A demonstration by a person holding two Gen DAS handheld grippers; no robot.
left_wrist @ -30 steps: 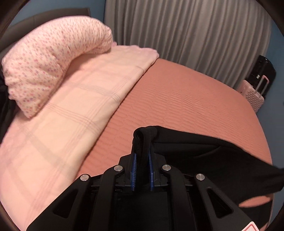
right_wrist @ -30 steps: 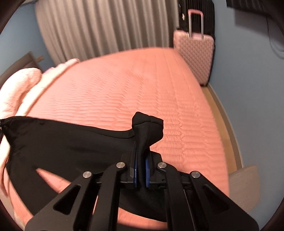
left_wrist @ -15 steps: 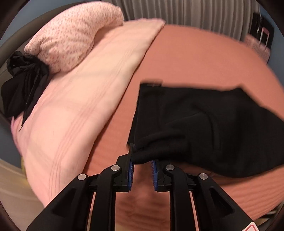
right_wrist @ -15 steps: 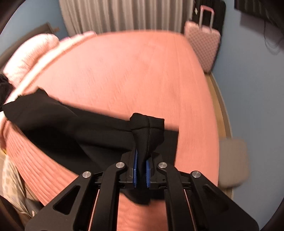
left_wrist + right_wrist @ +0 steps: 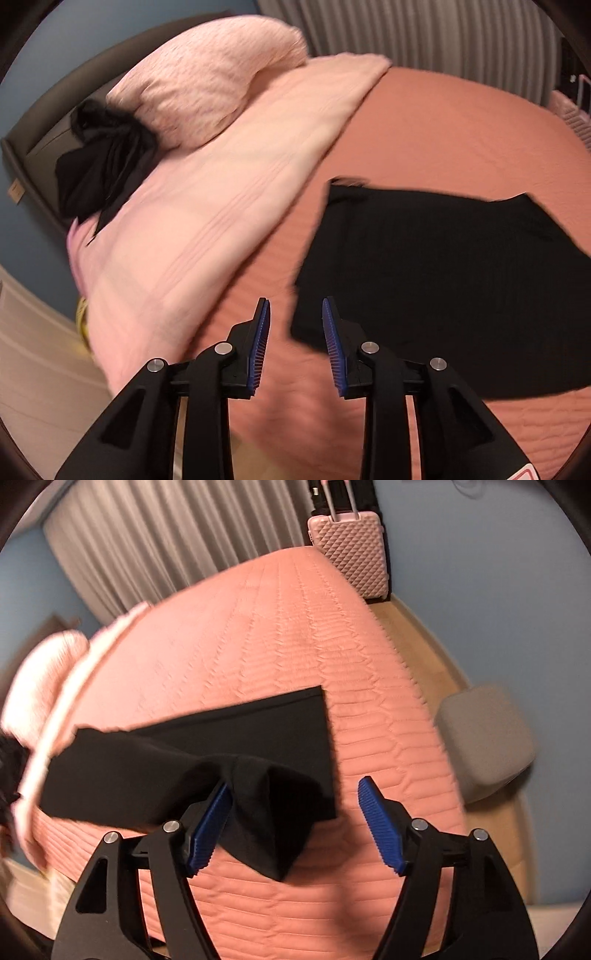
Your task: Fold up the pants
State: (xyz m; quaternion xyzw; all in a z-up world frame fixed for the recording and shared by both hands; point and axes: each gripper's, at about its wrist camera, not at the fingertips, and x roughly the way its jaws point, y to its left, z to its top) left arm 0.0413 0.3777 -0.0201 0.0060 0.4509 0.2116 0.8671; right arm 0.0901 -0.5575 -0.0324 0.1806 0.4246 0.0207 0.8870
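The black pants [image 5: 436, 273] lie folded on the salmon bedspread [image 5: 461, 125]. In the left wrist view my left gripper [image 5: 295, 310] hovers over their near left corner, its jaws opening, the blue pads clear of the cloth. In the right wrist view the pants [image 5: 207, 760] stretch leftward, and a bunched corner [image 5: 273, 812] droops between the jaws of my right gripper [image 5: 295, 786]. Those jaws are opening wide; the cloth brushes the left pad [image 5: 208, 829] and hangs free of the right one.
A pale pink blanket [image 5: 207, 229] and a dotted pillow [image 5: 210, 77] lie along the bed's left side, with a crumpled black garment [image 5: 99, 162] at the headboard. A pink suitcase [image 5: 351, 550] stands by the grey curtain [image 5: 166, 539]. A grey stool [image 5: 484, 738] sits right of the bed.
Both grippers carried the pants' ends toward the near edge of the bed, then let go: the left jaws parted off the cloth, the right jaws spread wide and the corner slumps.
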